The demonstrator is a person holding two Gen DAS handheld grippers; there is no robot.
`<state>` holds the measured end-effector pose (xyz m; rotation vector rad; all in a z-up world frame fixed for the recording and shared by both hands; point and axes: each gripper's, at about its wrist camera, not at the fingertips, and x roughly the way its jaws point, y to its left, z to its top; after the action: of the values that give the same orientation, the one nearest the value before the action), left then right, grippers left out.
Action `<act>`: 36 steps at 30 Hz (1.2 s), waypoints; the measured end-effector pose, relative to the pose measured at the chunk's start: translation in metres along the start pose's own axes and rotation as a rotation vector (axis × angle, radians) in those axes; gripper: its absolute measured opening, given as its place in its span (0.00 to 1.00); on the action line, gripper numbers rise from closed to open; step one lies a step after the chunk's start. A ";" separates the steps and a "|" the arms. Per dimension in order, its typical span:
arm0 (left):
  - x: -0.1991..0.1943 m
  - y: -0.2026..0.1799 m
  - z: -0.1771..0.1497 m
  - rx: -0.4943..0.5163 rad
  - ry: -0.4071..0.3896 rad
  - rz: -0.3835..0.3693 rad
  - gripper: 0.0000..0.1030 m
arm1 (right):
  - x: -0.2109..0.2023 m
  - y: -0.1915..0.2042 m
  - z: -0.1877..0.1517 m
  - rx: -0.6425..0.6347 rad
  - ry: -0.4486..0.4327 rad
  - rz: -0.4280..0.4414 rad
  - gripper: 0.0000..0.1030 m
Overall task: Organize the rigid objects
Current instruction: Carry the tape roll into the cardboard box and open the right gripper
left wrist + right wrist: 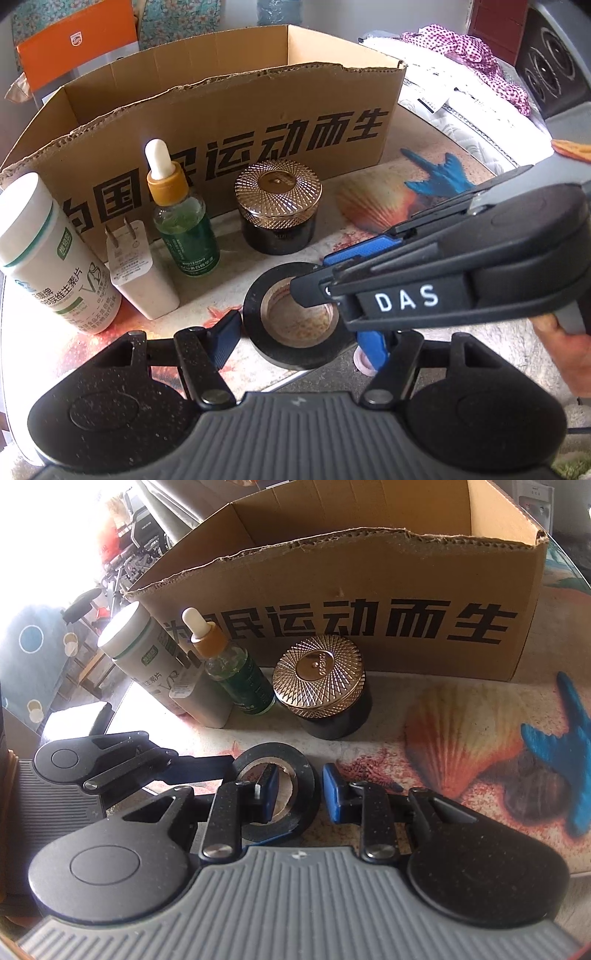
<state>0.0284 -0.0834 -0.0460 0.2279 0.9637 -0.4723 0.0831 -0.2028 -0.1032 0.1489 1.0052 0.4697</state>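
A black tape roll lies flat on the table near its front edge; it also shows in the right wrist view. My left gripper is open, its fingers either side of the roll. My right gripper is open, with its left finger inside the roll's hole and its right finger outside the rim. Behind stand a white vitamin bottle, a white plug adapter, a green dropper bottle and a gold-lidded black jar. An open cardboard box stands behind them.
The table has a printed seashell and starfish cover. Dotted cloth and white fabric lie at the right of the box. An orange carton stands behind the box at the left.
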 end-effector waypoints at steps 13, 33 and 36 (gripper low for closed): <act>-0.001 0.000 0.002 -0.018 -0.012 -0.008 0.65 | 0.001 0.005 0.000 -0.020 -0.014 -0.025 0.18; -0.029 -0.007 0.004 -0.007 -0.071 0.012 0.65 | -0.029 0.012 -0.003 -0.042 -0.069 -0.036 0.18; -0.035 -0.009 0.005 -0.002 -0.089 0.018 0.65 | -0.038 0.014 -0.004 -0.051 -0.088 -0.039 0.18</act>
<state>0.0105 -0.0833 -0.0136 0.2121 0.8748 -0.4614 0.0586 -0.2076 -0.0710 0.1037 0.9078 0.4493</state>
